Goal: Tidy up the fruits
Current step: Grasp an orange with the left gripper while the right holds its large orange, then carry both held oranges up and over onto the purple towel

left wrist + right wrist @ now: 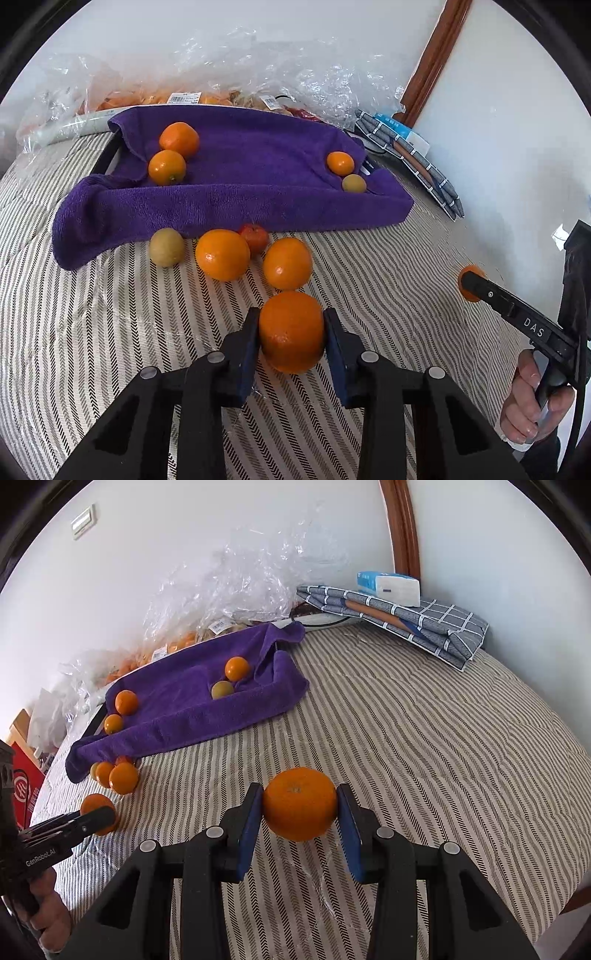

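My left gripper (291, 332) is shut on an orange (291, 330) just above the striped cover. My right gripper (300, 808) is shut on another orange (300, 803); it also shows at the right edge of the left wrist view (471, 282). A purple towel (236, 181) lines a tray and holds two oranges (179, 139) at its left, plus a small orange (340, 163) and a yellowish fruit (354, 183) at its right. In front of the towel lie two oranges (222, 254), a small red fruit (255, 238) and a yellow-green fruit (167, 246).
Clear plastic bags (207, 70) with more fruit lie behind the towel by the wall. A folded checked cloth (399, 618) with a tissue pack (389, 587) sits at the back right. The striped cover (424, 738) spreads to the right; a red box (24, 786) stands far left.
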